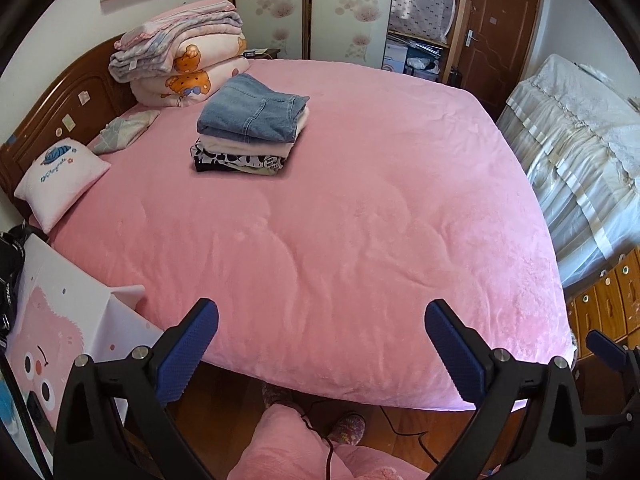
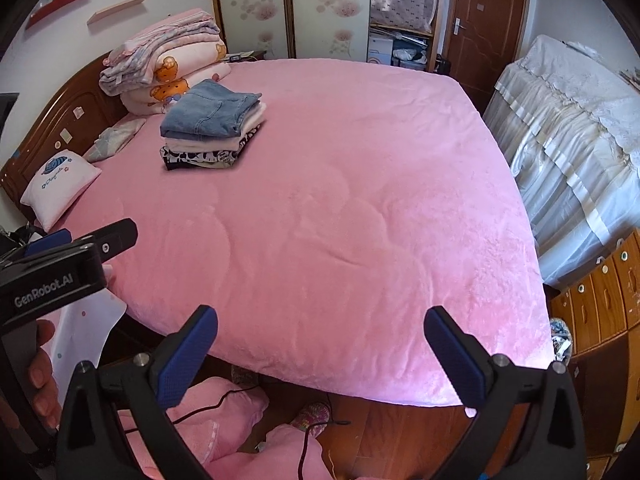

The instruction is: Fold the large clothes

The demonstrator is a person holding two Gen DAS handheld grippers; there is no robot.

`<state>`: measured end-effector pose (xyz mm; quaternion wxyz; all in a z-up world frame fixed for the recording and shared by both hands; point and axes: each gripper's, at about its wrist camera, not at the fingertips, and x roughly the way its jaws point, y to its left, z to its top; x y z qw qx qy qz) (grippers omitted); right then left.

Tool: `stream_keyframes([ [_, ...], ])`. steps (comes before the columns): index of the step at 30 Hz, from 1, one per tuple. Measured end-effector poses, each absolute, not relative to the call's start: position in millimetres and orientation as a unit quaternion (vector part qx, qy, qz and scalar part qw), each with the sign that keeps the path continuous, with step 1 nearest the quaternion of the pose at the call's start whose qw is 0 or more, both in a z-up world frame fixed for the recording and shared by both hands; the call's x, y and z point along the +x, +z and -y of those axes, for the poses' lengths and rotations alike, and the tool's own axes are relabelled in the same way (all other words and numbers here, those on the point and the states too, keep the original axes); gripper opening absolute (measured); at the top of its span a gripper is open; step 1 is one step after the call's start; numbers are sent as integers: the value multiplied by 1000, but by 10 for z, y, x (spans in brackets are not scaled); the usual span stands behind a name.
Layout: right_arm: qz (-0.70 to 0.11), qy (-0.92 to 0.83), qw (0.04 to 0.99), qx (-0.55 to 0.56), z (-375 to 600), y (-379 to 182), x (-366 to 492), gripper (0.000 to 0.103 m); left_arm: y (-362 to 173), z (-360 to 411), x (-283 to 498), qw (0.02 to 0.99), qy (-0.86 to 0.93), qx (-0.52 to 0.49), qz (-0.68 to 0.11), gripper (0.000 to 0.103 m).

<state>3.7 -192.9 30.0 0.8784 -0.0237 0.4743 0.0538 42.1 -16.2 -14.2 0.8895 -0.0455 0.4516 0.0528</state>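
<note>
Left wrist view: the left hand-held gripper (image 1: pixel 321 350) is held wide apart and empty above the near edge of a pink bed (image 1: pixel 360 220). A stack of folded clothes (image 1: pixel 250 128), topped by folded denim (image 1: pixel 254 110), is seen well beyond it, near the headboard. A pause between garments is judged; another garment must be fetched next, and none is seen unfolded on the bed.

Right wrist view: the right hand-held gripper (image 2: pixel 321 354) is likewise spread wide, holding nothing. The stack lies far ahead to the left.
</note>
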Motion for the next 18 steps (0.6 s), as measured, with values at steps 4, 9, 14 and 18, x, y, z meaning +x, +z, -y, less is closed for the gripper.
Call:
stream_keyframes([
  [4,-485,42,873,-1,2024,248,76,103,-120,285,459,893,44,-19,-448,102],
  [9,-495,32,868,26,2116,198,119,103,-101,404,486,895,39,8,-445,102],
  [14,-500,17,865,49,2213,154,140,103,-112,423,524,893,37,13,-449,102],
  [18,-499,15,865,53,2219,146,144,103,-117,428,556,891,37,14,-452,102],
])
